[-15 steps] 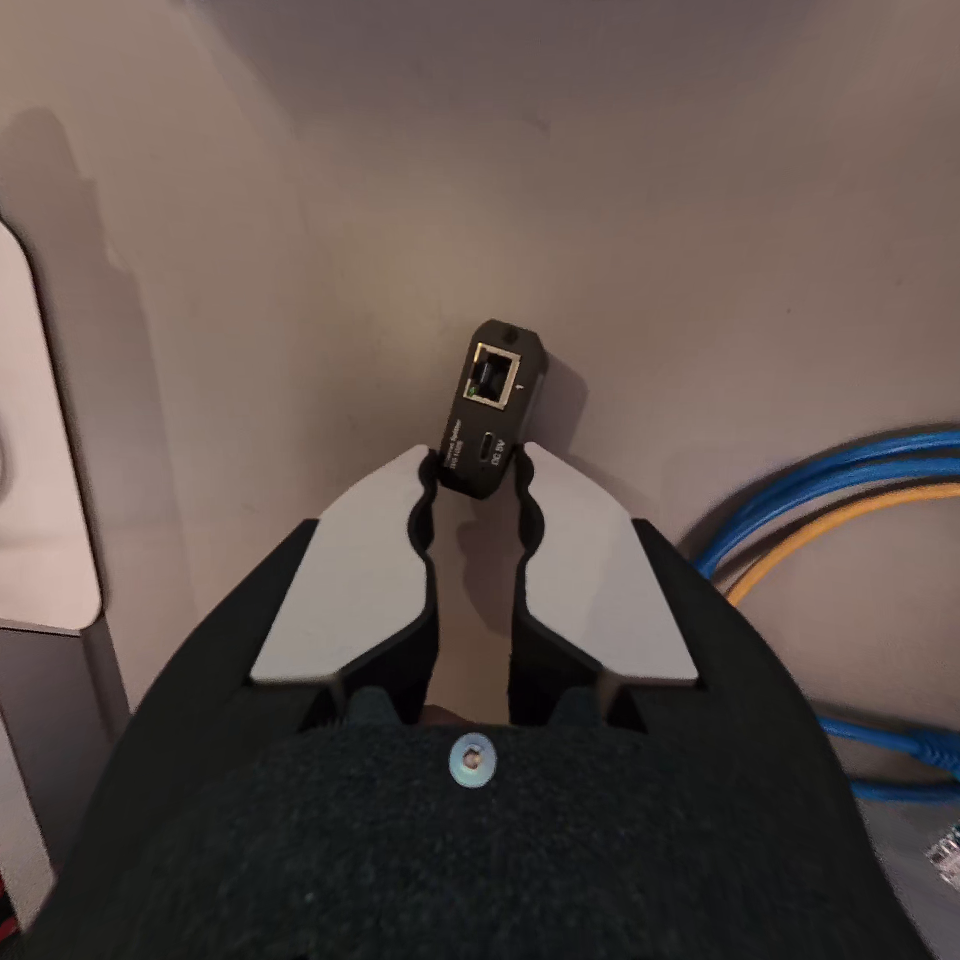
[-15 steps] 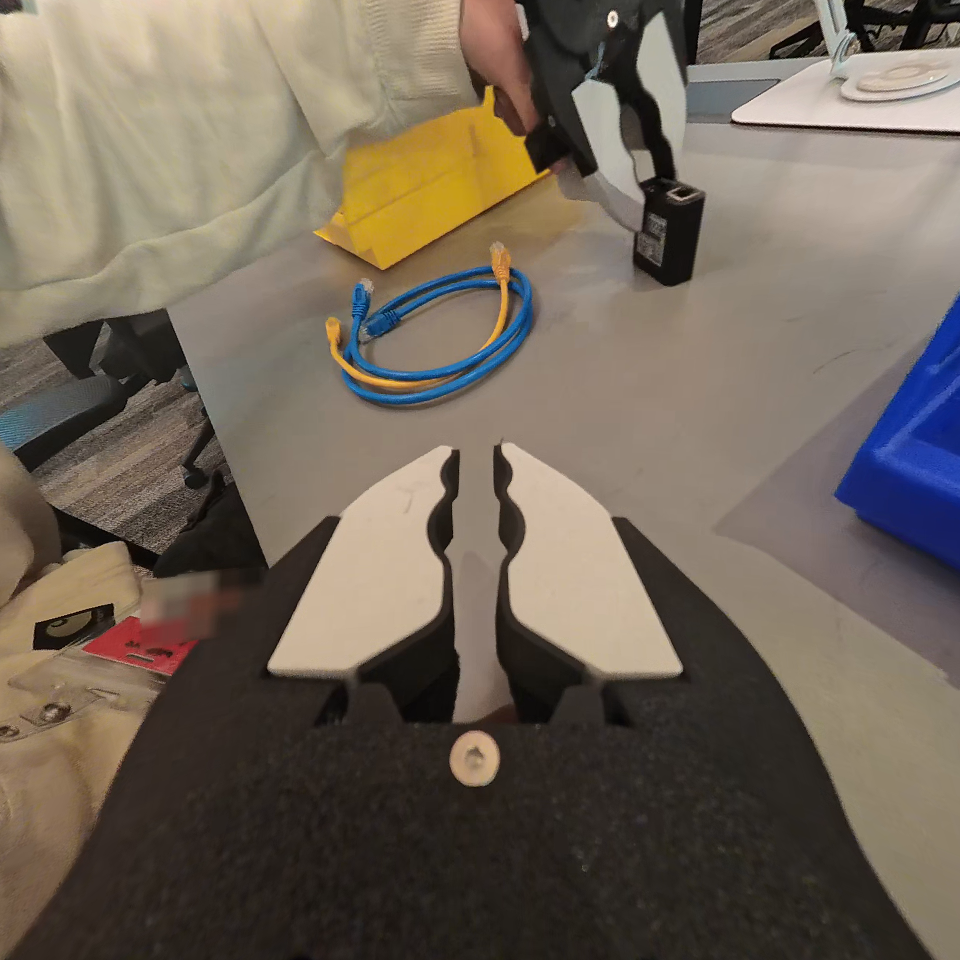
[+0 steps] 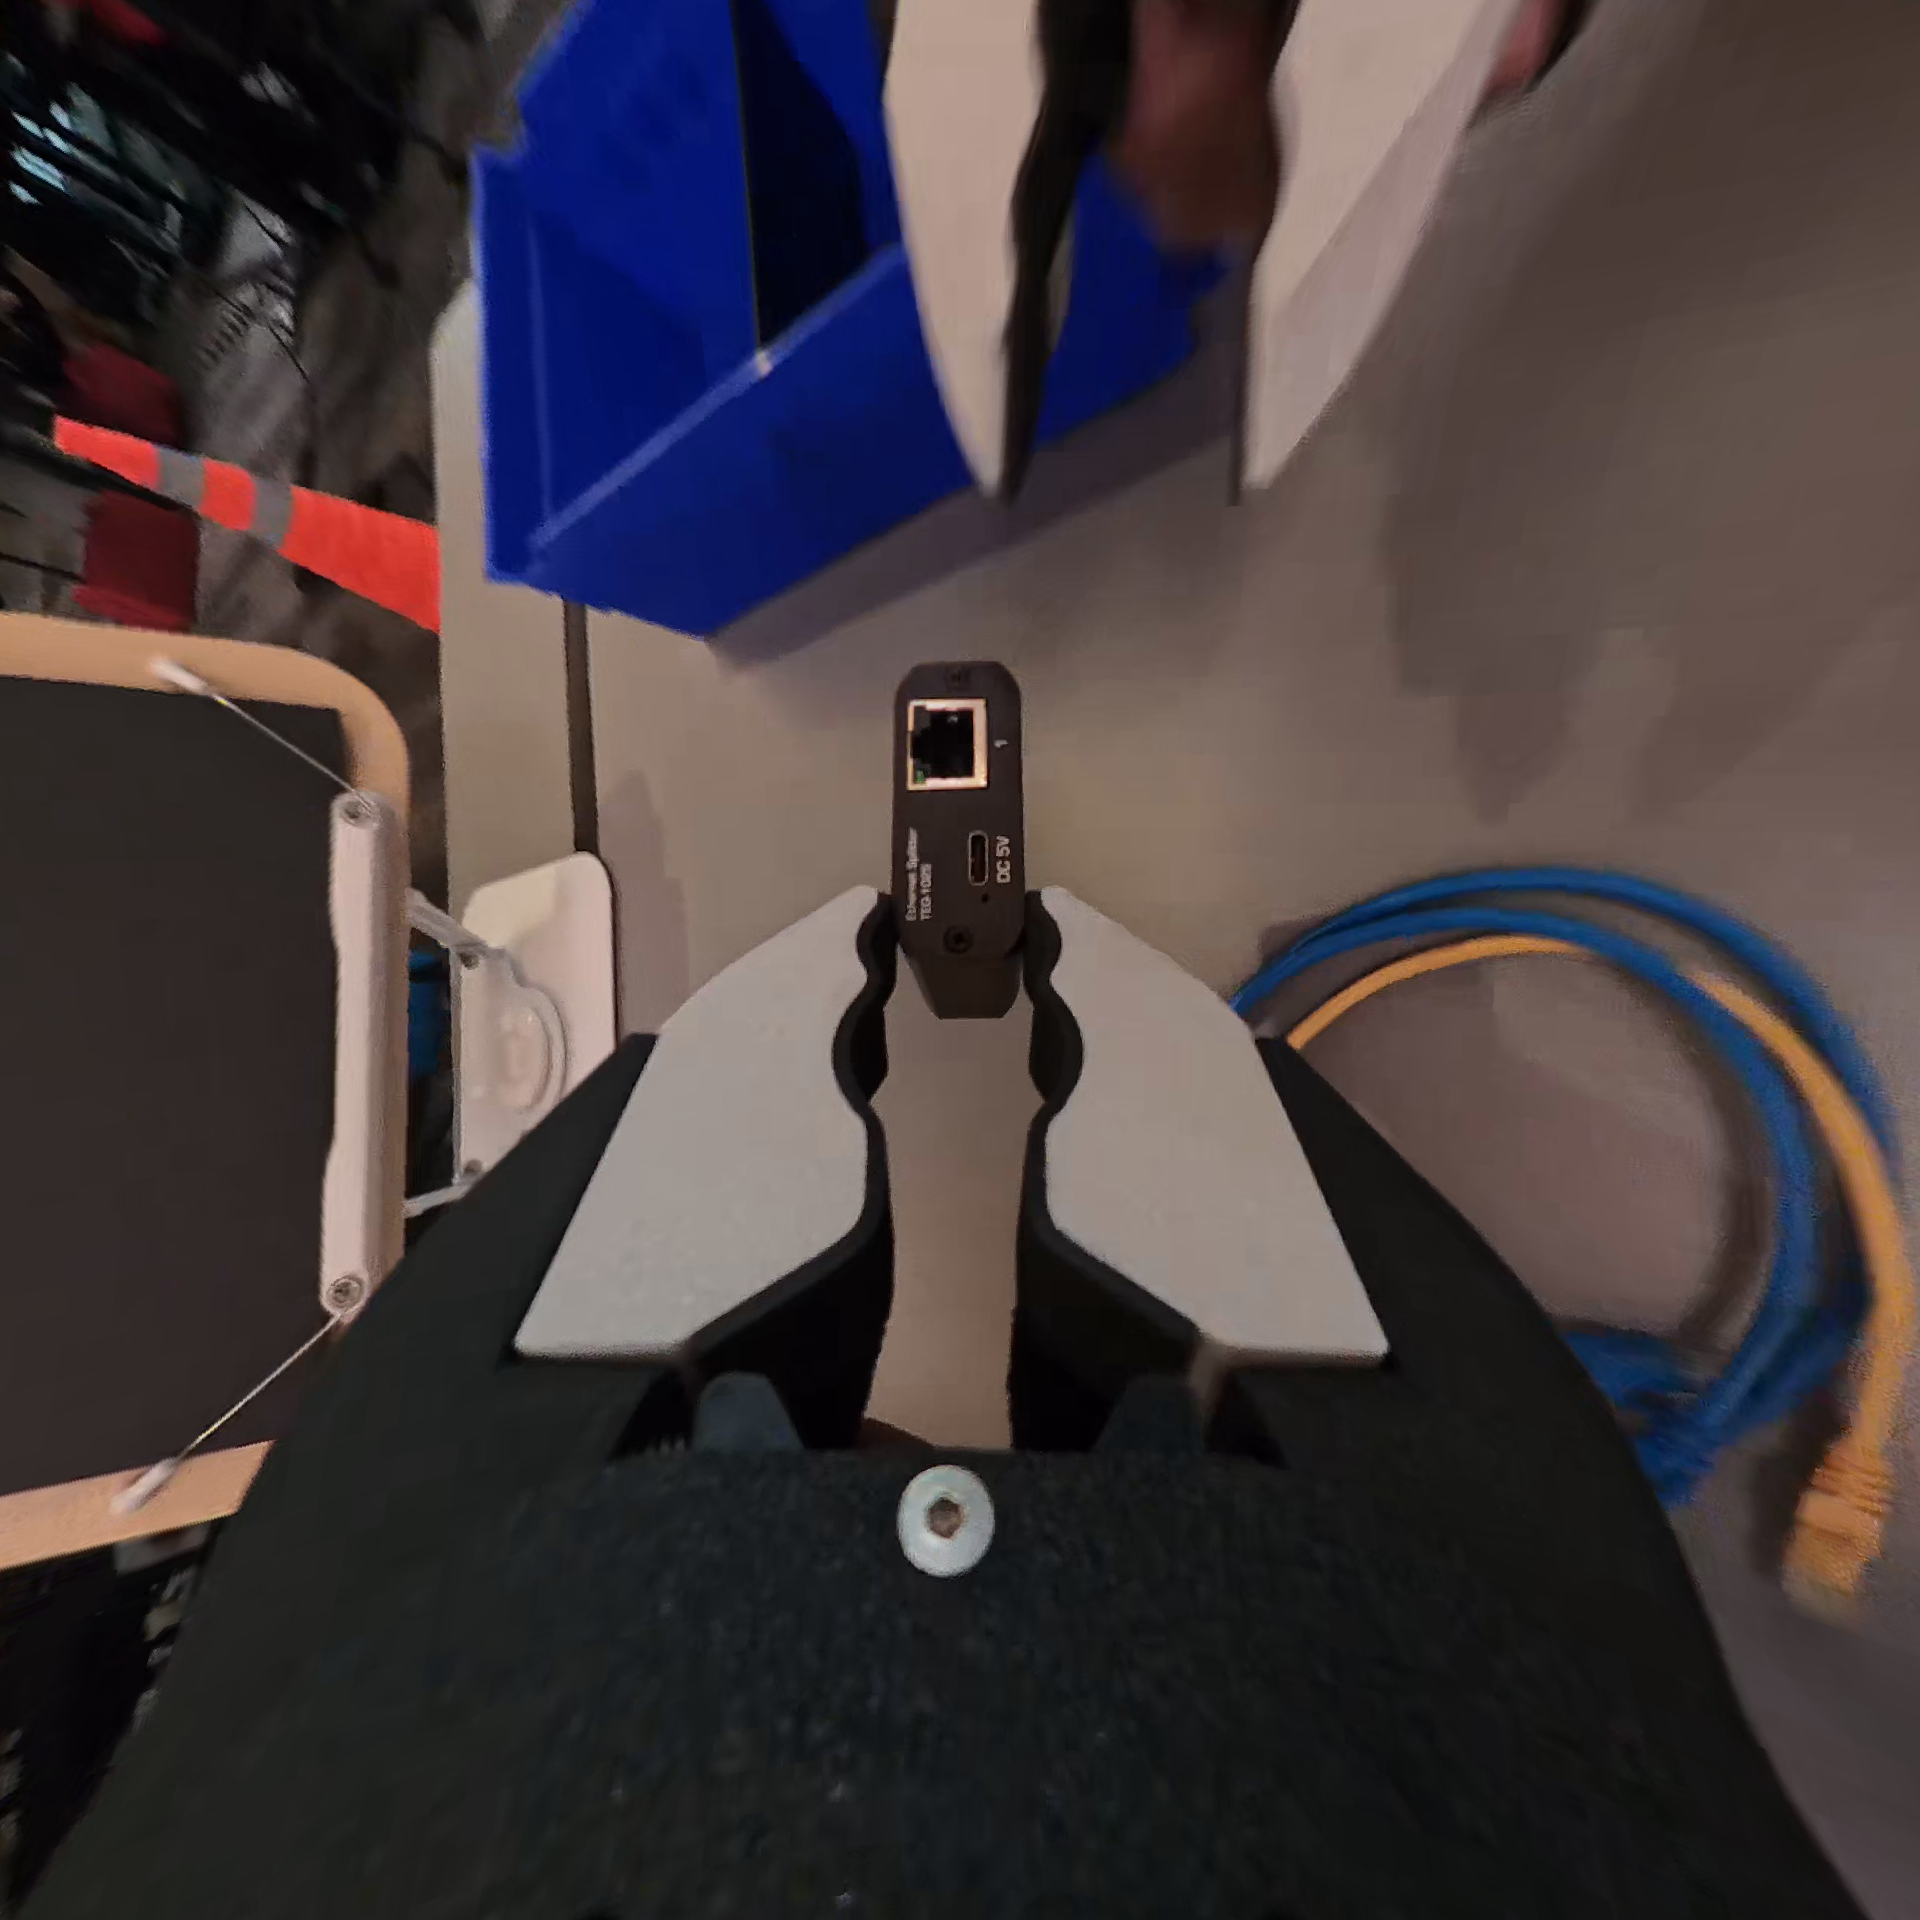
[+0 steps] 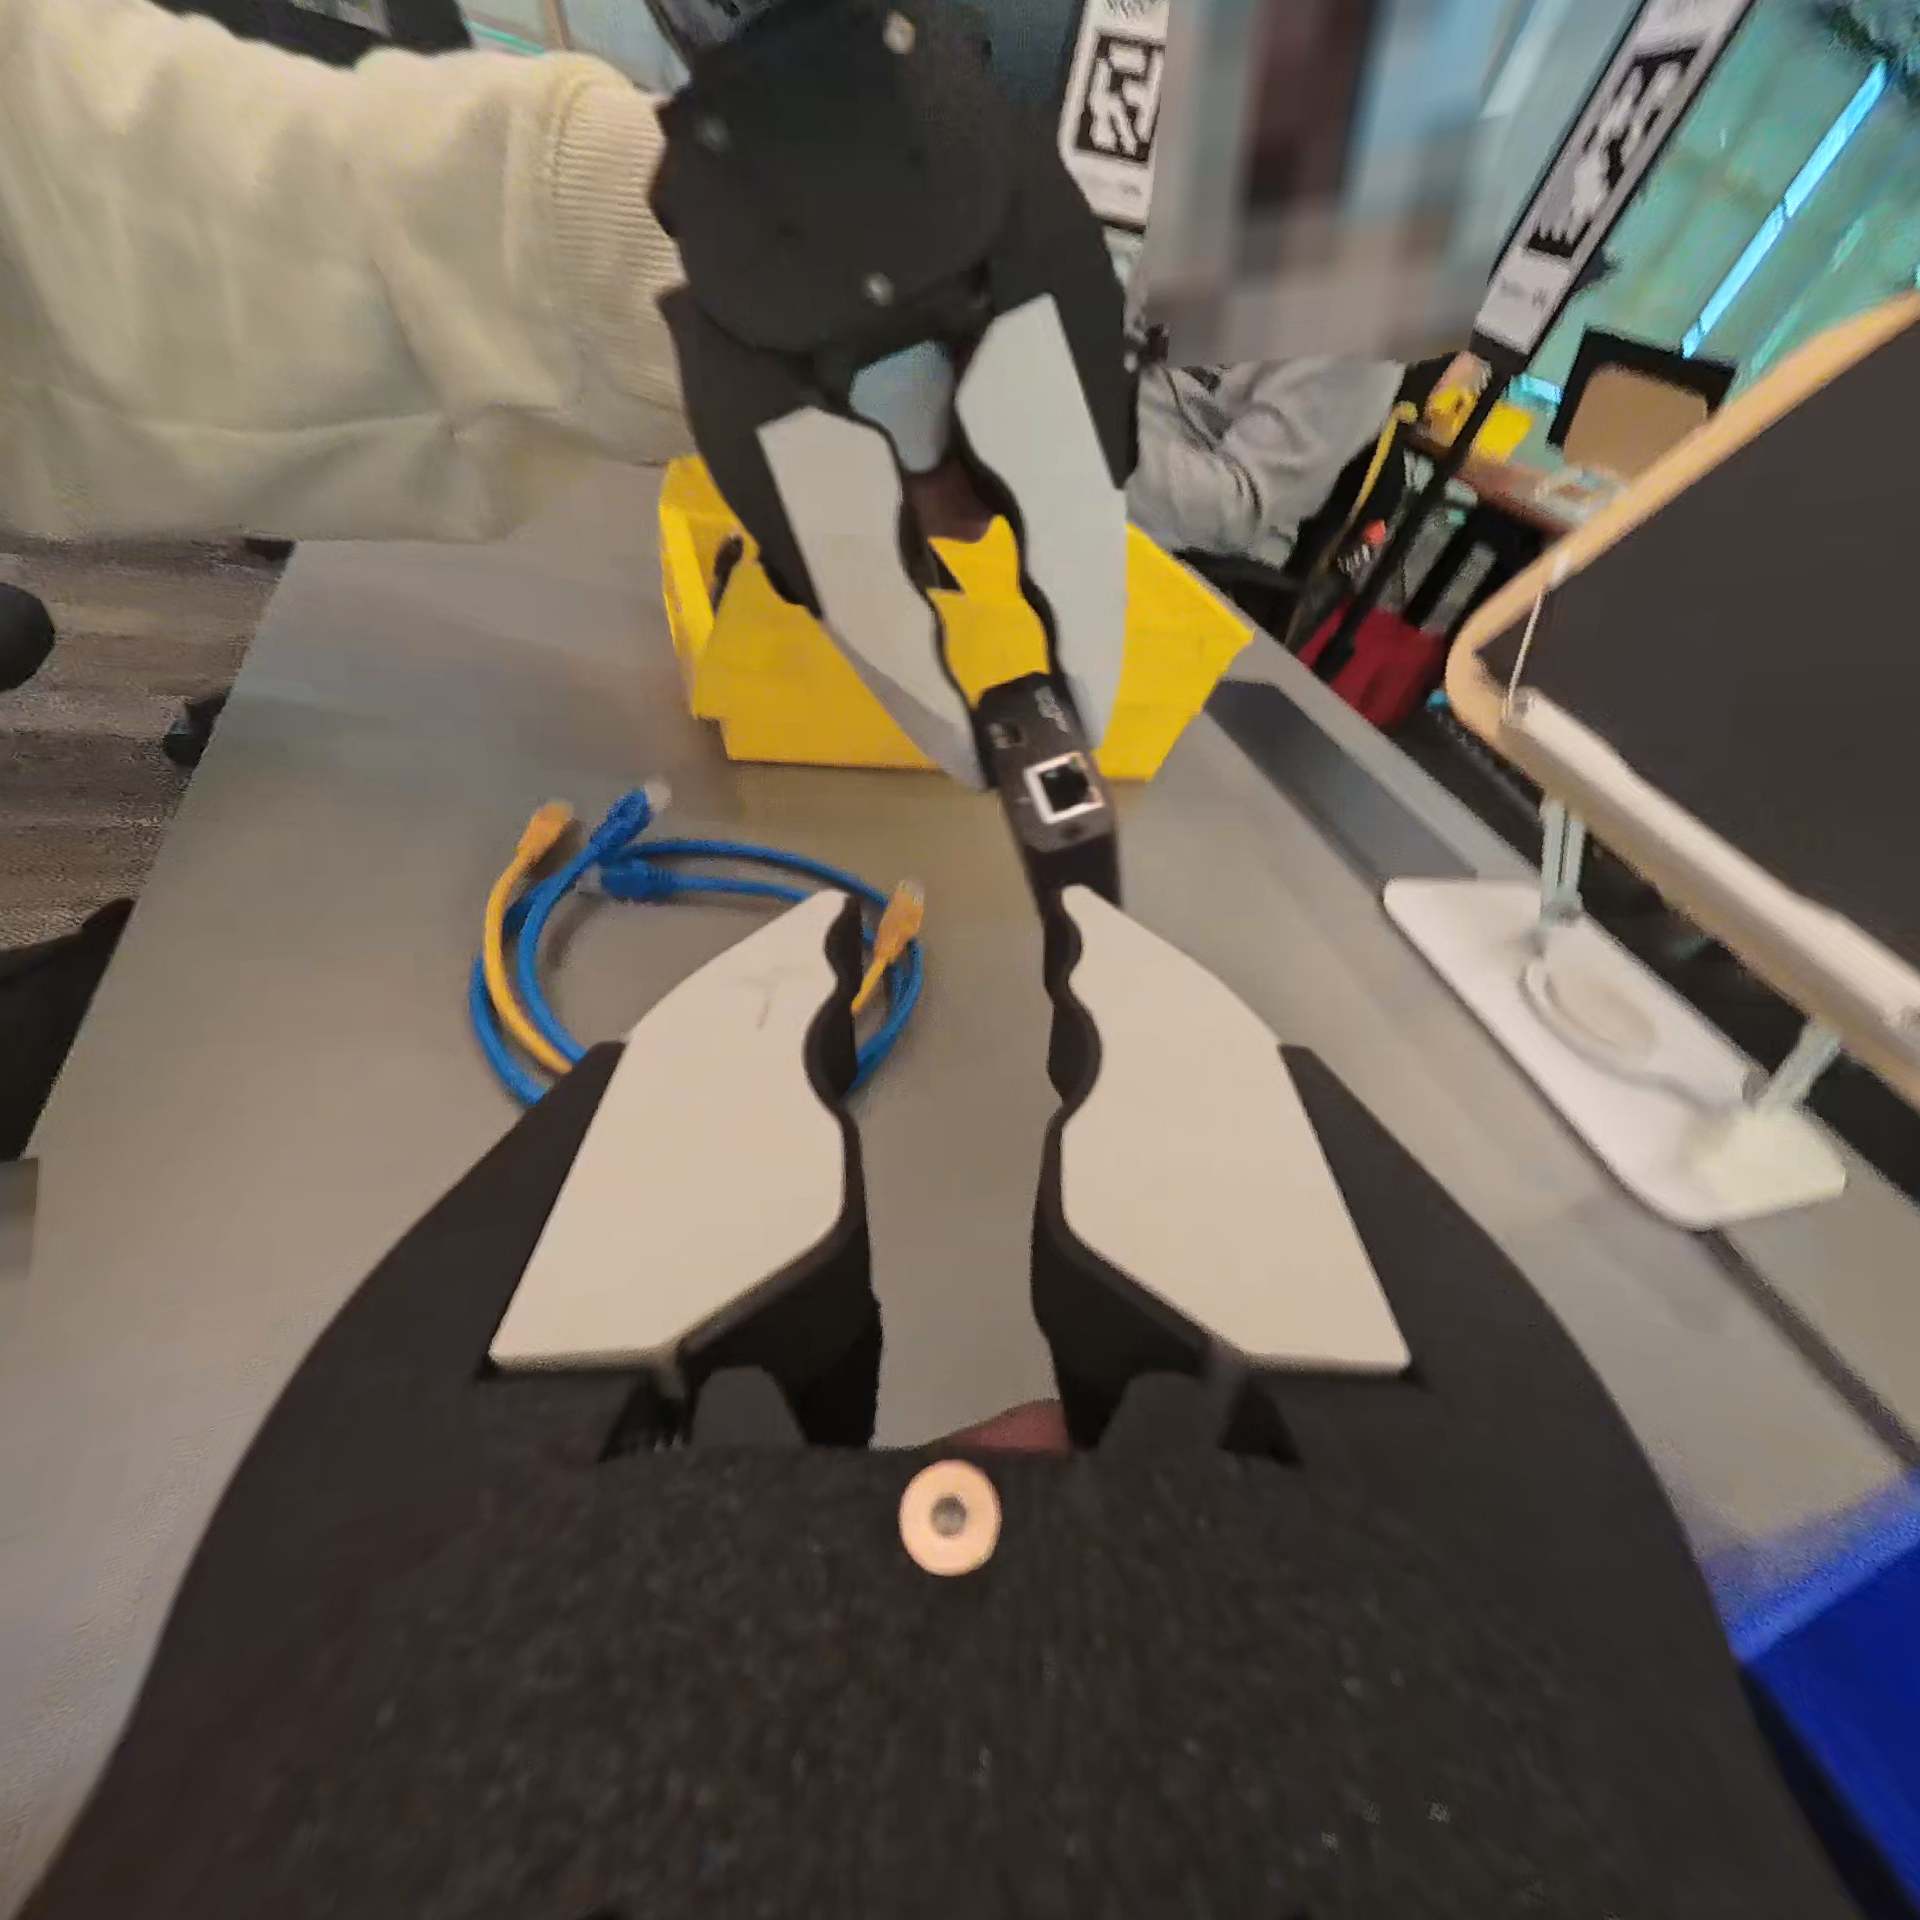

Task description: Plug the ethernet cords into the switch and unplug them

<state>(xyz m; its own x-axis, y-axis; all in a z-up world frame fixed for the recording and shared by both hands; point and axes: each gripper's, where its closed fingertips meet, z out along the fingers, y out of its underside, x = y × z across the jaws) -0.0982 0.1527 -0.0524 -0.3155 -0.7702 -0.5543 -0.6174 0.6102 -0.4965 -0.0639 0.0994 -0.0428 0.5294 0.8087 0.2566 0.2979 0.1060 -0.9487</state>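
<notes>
Switch now lifted, long axis along pinching left gripper, right gripper spread

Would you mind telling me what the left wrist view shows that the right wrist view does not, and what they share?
Only the left wrist view shows the small round socket on the switch's face, just above where the left gripper clamps it.

Only the right wrist view shows the yellow bin, the cream sleeve and the marker boards.

Both show the black switch shut in the left gripper, the open, empty right gripper, the coiled blue and orange cords, the grey table and the blue bin.
</notes>
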